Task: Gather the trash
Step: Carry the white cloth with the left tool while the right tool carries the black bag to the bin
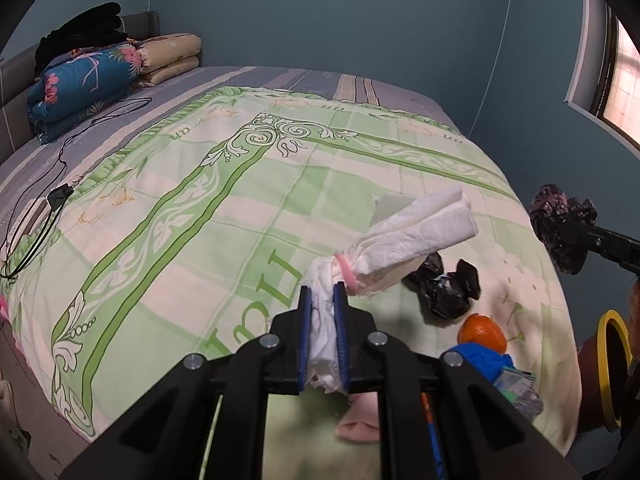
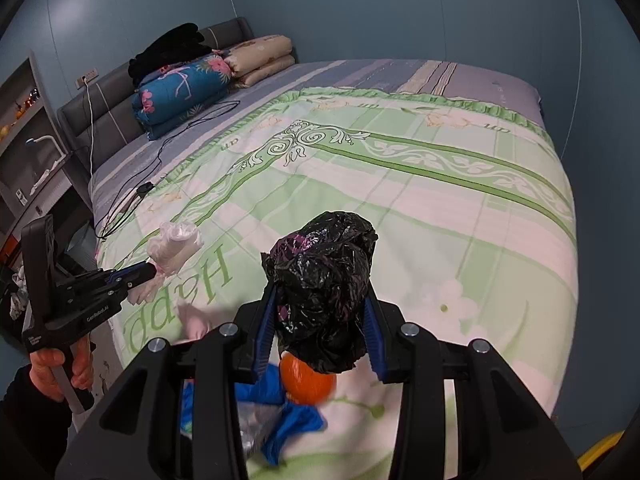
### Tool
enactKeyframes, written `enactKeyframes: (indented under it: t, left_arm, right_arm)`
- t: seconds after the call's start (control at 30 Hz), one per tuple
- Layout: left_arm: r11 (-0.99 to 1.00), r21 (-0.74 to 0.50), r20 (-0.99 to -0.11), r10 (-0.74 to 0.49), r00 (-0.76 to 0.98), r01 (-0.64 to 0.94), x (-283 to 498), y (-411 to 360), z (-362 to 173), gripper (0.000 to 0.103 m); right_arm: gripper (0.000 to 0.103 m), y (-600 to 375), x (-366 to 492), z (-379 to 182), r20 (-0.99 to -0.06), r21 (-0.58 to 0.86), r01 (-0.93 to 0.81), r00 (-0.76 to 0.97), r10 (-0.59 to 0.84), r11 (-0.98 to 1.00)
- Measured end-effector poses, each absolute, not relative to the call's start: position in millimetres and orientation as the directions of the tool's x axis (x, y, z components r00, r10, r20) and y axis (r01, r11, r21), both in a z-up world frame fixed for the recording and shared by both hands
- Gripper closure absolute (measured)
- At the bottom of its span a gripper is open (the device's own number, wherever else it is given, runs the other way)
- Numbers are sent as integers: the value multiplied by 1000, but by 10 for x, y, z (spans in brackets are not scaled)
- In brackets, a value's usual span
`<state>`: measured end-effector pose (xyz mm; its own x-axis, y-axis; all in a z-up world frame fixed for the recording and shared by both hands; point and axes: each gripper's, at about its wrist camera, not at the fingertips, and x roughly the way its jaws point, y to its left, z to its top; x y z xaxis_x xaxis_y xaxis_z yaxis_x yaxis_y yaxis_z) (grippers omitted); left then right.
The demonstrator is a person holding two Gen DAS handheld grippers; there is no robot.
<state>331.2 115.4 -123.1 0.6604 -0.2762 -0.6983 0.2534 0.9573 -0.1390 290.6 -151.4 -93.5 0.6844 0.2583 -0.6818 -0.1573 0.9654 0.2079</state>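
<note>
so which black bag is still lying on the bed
The crumpled black bag beside the orange; the other black bag is held in the right gripper.

Left wrist view: close above the bed's [image 1: 280, 168] near edge, facing the folded quilts [image 1: 84, 80] at 10 o'clock. Right wrist view: similar height, further right, same heading. Shared: green bedspread [image 2: 400, 200], quilts, each opposite gripper.

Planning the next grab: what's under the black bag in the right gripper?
Directly below the black bag held by the right gripper an orange lies on the bedspread, beside blue wrapping. The bag covers the orange's top; its own contents are hidden.
</note>
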Motion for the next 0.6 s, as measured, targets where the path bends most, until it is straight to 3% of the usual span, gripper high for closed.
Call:
enactKeyframes:
  t: [0.6]
  left_arm:
    - [929, -183, -647, -360, 673, 321, 2698, 707, -888, 93]
  right_arm:
    - [66, -2017, 2054, -561, -616, 201, -112, 758, 215, 973]
